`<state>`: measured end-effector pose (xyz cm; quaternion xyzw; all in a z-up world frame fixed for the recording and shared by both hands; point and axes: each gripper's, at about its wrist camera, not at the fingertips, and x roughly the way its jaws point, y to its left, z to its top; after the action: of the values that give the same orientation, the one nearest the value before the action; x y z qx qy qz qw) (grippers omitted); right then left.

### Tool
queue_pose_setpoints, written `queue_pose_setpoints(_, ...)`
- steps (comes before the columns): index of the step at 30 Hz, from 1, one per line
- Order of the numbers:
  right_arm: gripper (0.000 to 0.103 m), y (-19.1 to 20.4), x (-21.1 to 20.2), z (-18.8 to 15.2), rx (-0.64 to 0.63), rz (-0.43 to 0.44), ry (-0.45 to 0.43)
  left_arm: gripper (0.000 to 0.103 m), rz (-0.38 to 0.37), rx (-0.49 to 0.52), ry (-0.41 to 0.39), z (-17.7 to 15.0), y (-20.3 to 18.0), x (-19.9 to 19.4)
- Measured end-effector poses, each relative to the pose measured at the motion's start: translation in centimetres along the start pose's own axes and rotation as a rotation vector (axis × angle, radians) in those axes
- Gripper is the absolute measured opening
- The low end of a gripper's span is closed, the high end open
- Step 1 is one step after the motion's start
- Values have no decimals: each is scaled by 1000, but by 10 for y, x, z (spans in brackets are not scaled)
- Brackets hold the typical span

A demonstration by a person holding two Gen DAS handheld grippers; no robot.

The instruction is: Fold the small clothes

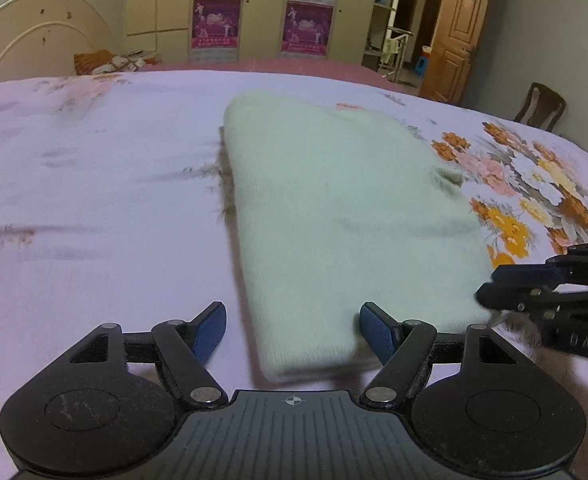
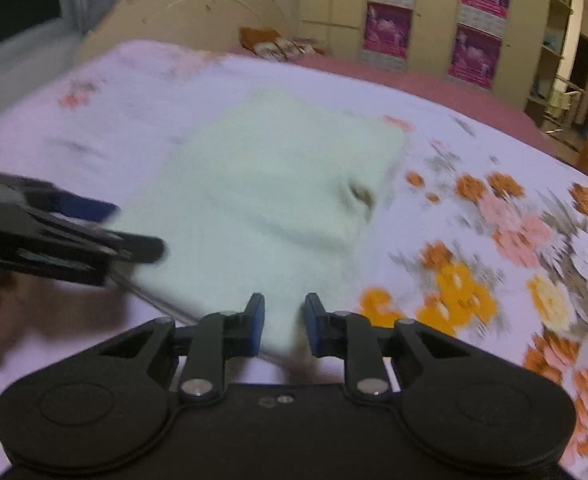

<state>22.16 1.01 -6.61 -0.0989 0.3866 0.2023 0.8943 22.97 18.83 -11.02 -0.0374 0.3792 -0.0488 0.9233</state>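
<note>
A pale green fuzzy garment [image 1: 333,200] [image 2: 274,184] lies folded flat on the floral bed sheet [image 1: 94,200] [image 2: 473,240]. My left gripper [image 1: 294,332] is open wide just short of the garment's near left corner, which shows between its blue pads without touching them. It enters the right wrist view from the left [image 2: 138,228]. My right gripper [image 2: 284,324] holds its jaws a narrow gap apart over the garment's near right corner. Cloth shows in that gap, lying flat and not lifted. In the left wrist view the right gripper [image 1: 489,286] sits at the garment's right edge.
The bed runs back to a cream headboard [image 1: 34,40] with an orange patterned cushion [image 1: 94,62] beside it. Wardrobes with pink posters [image 1: 262,12] line the far wall. A wooden door [image 1: 457,32] and a chair [image 1: 539,108] stand beyond the right side of the bed.
</note>
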Motion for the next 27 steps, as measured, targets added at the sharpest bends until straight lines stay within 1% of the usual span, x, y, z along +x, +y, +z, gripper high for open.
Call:
queue_pose_setpoints(3, 25, -10, 0, -5, 52, 9, 4, 75, 3, -33, -13, -6, 4, -3)
queue_pose_setpoints(7, 26, -12, -3, -13, 90, 18, -10, 79, 36, -28, -19, -10, -2, -5)
queue_pose_setpoints(9, 28, -14, -3, -17, 117, 20, -18, 86, 59, -30, -11, -10, -4, -8)
queue_pose_setpoints(11, 31, -14, -8, -19, 140, 8, -18, 103, 105, -32, -5, -10, -7, -14)
queue_pose_setpoints(13, 34, -15, -21, -19, 167, -17, -26, 103, 136, -27, -10, -12, -10, -26)
queue_pose_setpoints(14, 37, -15, -29, -21, 176, -20, -35, 103, 136, -28, -11, -13, -13, -34)
queue_pose_setpoints(15, 50, -16, -39, -24, 184, -18, -48, 103, 136, -34, -11, -15, -15, -41)
queue_pose_setpoints(16, 68, -16, -49, -27, 191, -22, -64, 103, 140, -42, -13, -16, -18, -48)
queue_pose_setpoints(17, 75, -16, -59, -30, 193, -33, -82, 103, 139, -50, -18, -17, -21, -56)
queue_pose_setpoints(18, 78, -15, -70, -33, 194, -37, -96, 103, 135, -55, -29, -18, -24, -65)
queue_pose_setpoints(20, 79, -17, -87, -38, 207, -35, -112, 103, 129, -55, -54, -19, -32, -83)
queue_pose_setpoints(21, 82, -18, -94, -39, 216, -39, -114, 103, 125, -47, -68, -20, -39, -94)
queue_pose_setpoints(24, 88, -17, -122, -46, 233, -81, -103, 103, 105, -23, -117, -26, -56, -129)
queue_pose_setpoints(25, 89, -16, -131, -49, 235, -97, -102, 103, 99, -21, -129, -29, -63, -143)
queue_pose_setpoints(27, 89, -14, -159, -58, 249, -100, -129, 103, 100, -28, -155, -34, -72, -169)
